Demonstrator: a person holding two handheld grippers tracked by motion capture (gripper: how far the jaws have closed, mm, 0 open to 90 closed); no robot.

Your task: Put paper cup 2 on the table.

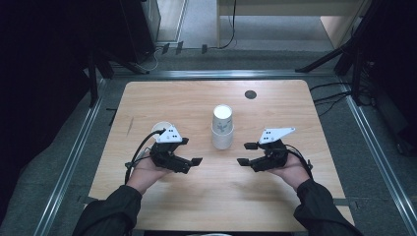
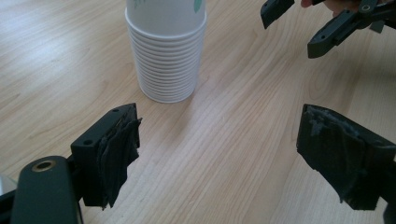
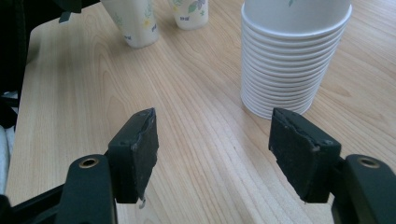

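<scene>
Both claws [image 1: 195, 164] [image 1: 246, 153] low, flanking cup stack [image 1: 222, 129].

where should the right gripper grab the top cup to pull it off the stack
Probably on the top cup's bare wall above the ribbed stack of rims, coming in level from the right gripper's side. The stack stands upright and inverted, so its closed base offers no lip; the tapered wall fits between open jaws.

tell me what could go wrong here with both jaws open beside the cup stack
1. The tall stack of nested white paper cups is narrow and may tip if the left gripper or right gripper bumps it.
2. Gripping low could lift several cups together.
3. The single white paper cup behind the left gripper could be knocked.
</scene>
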